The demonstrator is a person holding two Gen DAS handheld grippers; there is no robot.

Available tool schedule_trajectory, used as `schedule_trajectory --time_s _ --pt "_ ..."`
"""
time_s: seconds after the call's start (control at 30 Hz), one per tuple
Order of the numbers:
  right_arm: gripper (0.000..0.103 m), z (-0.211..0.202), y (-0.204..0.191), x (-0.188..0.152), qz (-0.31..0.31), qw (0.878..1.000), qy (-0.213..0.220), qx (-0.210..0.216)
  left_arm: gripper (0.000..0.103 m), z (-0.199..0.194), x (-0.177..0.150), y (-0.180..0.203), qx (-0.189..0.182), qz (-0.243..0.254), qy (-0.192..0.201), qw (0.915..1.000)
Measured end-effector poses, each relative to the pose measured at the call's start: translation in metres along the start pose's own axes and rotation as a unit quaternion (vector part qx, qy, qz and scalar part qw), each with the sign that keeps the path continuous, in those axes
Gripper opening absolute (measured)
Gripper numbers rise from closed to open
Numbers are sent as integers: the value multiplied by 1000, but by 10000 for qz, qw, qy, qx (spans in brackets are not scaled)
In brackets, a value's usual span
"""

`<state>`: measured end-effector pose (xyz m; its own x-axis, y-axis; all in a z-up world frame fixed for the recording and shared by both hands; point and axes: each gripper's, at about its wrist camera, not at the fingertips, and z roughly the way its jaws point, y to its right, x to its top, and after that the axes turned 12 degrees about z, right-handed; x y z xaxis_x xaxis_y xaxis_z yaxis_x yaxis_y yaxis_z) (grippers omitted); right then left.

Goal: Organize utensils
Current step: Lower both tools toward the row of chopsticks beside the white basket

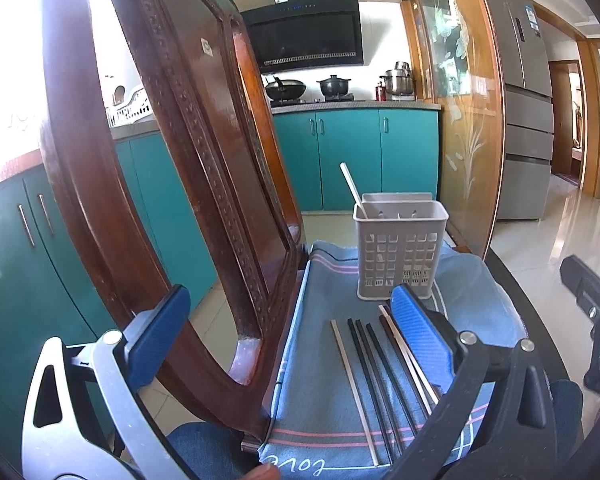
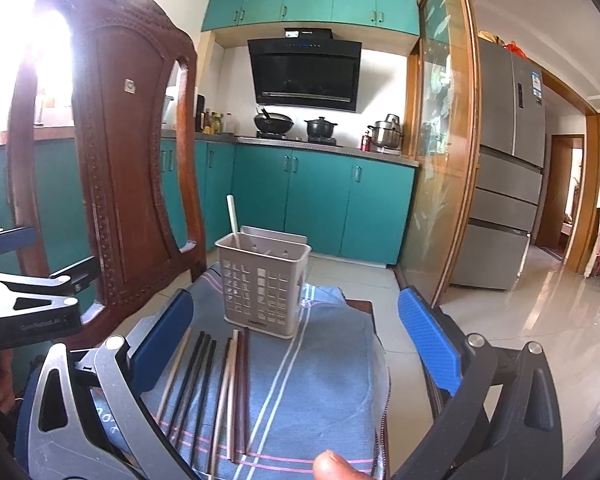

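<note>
Both the left gripper (image 1: 288, 340) and right gripper (image 2: 296, 344) hover with jaws spread, empty, above chopsticks (image 2: 220, 384) on a blue cloth (image 2: 320, 380); behind stands a grey utensil holder (image 2: 262, 284).

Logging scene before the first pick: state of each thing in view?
Left claw: open, empty.
Right claw: open, empty.
Grey perforated plastic utensil holder: upright on blue striped cloth, one white stick inside.
Loose black, brown and pale chopsticks: flat on cloth, outside holder.
</note>
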<state>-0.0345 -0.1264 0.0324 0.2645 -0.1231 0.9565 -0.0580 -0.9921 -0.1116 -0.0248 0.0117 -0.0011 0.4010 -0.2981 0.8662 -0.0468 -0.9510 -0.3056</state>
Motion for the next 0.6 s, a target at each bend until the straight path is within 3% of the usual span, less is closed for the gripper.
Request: schedule_trajectory --time_s 0.3,0.4,0.47,0.53,0.6 --pt "100 54 26 -16 245 9928 -1025 -574 100 18 -19 7 -328 96 -356 9988" --pt "77 82 35 -34 442 9860 -1496 -581 100 22 -25 9 -455 93 -437 9980" --pt "53 105 43 -49 710 9793 -1831 -498 100 26 -32 13 -555 153 -562 9968" --pt "44 132 48 -62 1058 9681 -2264 -208 100 29 -39 16 -611 220 -680 9956" --pt "43 160 42 -74 1184 9564 -2670 68 100 32 -46 20 -692 255 -783 9942"
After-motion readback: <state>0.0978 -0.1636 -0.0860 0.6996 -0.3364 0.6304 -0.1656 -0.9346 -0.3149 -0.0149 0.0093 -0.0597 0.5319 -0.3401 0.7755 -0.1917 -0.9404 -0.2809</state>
